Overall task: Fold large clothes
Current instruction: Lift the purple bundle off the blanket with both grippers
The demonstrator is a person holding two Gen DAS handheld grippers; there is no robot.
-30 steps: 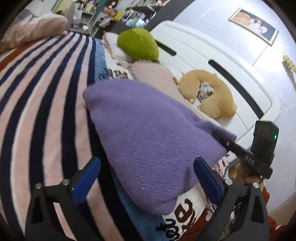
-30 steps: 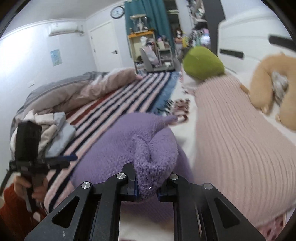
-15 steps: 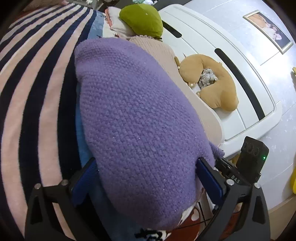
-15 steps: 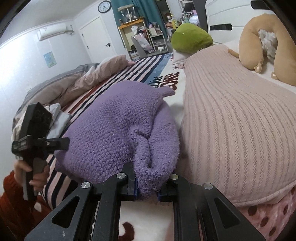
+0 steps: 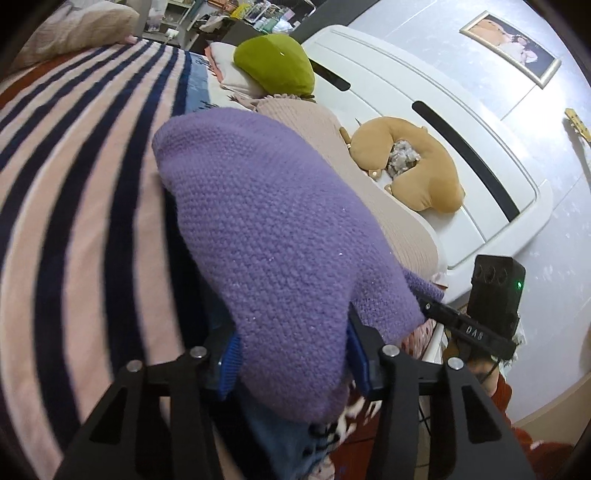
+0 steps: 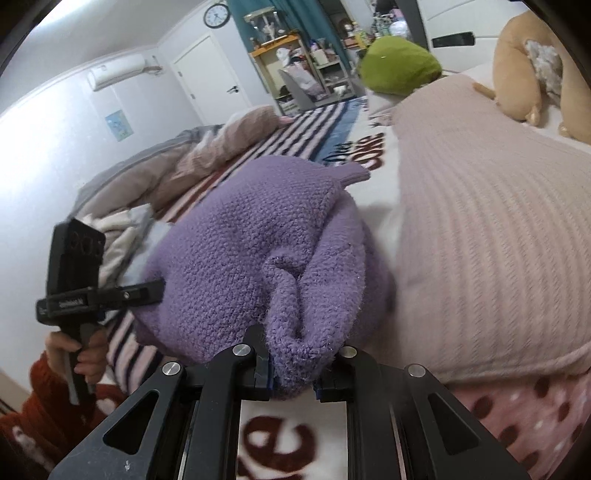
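1. a bed with a striped blanket [image 5: 74,206] fills the room; a white headboard [image 5: 424,122], a clock [image 6: 217,15] and a door [image 6: 210,81] stand behind it.
2. a green cushion [image 5: 275,64], a tan neck pillow [image 5: 417,173] and a pink knit [image 6: 491,229] lie near the headboard; no containers can be made out.
3. the purple sweater [image 5: 280,236] lies bunched on the bed just beside the pink knit, its long axis running from the grippers toward the headboard.
4. the left gripper [image 5: 293,356] has just been closing and its blue pads now press a thick sweater fold.
5. the right gripper [image 6: 293,376] pinches a sweater edge tight.
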